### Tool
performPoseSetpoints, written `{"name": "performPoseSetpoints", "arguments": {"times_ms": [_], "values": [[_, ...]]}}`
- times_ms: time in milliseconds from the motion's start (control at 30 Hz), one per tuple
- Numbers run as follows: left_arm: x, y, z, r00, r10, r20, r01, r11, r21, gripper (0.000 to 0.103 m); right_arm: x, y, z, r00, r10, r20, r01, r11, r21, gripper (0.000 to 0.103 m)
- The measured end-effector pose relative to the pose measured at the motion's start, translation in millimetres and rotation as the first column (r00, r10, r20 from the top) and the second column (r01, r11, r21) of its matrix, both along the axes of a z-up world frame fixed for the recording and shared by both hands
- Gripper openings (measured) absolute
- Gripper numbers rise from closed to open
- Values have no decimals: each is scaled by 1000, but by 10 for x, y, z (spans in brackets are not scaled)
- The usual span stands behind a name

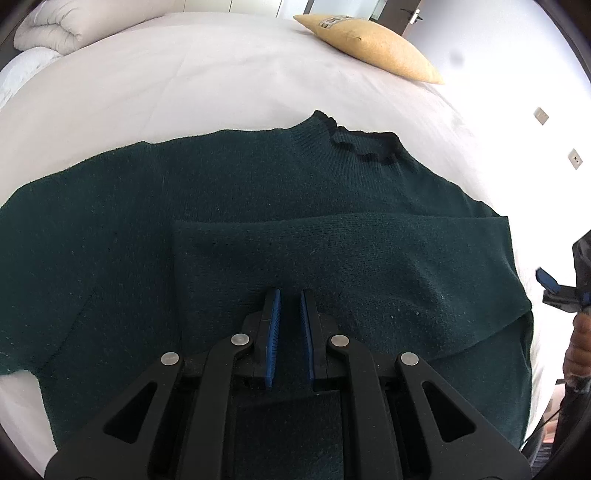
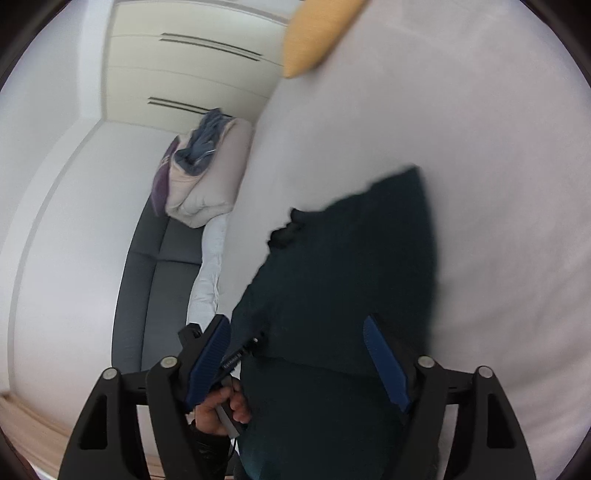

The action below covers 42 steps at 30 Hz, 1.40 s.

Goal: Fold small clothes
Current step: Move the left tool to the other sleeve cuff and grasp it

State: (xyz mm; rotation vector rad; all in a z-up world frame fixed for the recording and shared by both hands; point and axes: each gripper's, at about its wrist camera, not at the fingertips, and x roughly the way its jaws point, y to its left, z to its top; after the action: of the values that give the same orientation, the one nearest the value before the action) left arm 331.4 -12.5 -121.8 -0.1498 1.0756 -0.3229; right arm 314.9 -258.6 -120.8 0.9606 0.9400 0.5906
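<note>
A dark green knit sweater (image 1: 258, 192) lies flat on the white bed (image 1: 221, 74), collar (image 1: 364, 142) at the far side. One sleeve (image 1: 351, 258) is folded across the body. My left gripper (image 1: 290, 295) hovers over the folded sleeve, its blue pads a small gap apart with nothing between them. My right gripper (image 2: 297, 325) is wide open above the sweater (image 2: 351, 277), empty; that view is tilted and blurred. The right gripper also shows at the right edge of the left wrist view (image 1: 554, 288).
A yellow pillow (image 1: 373, 46) lies at the bed's far right, also in the right wrist view (image 2: 314, 37). A folded white duvet (image 1: 51, 26) sits at the far left. A dark sofa (image 2: 159, 277) with bedding (image 2: 199, 177) stands beside the bed.
</note>
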Motion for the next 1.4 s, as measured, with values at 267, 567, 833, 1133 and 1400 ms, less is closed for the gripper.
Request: {"name": "performPoseSetpoints", "arguments": {"times_ms": [267, 567, 833, 1133, 1400], "values": [[-46, 9, -4, 1000, 4, 28, -4, 1000, -15, 11, -133, 288, -461, 996, 68, -52, -69, 997, -20, 73], [-270, 290, 117, 996, 64, 55, -58, 993, -100, 11, -223, 319, -214, 999, 41, -12, -41, 998, 40, 92], [-1011, 2053, 562, 901, 424, 90, -369, 859, -355, 50, -484, 308, -229, 999, -42, -33, 42, 999, -6, 84], [-1938, 4302, 192, 560, 819, -127, -682, 368, -632, 83, -730, 463, 137, 995, -86, 51, 81, 993, 81, 84], [-1891, 4724, -200, 473, 836, -278, -725, 190, -662, 74, -653, 917, 131, 999, -34, 23, 32, 998, 51, 84]]}}
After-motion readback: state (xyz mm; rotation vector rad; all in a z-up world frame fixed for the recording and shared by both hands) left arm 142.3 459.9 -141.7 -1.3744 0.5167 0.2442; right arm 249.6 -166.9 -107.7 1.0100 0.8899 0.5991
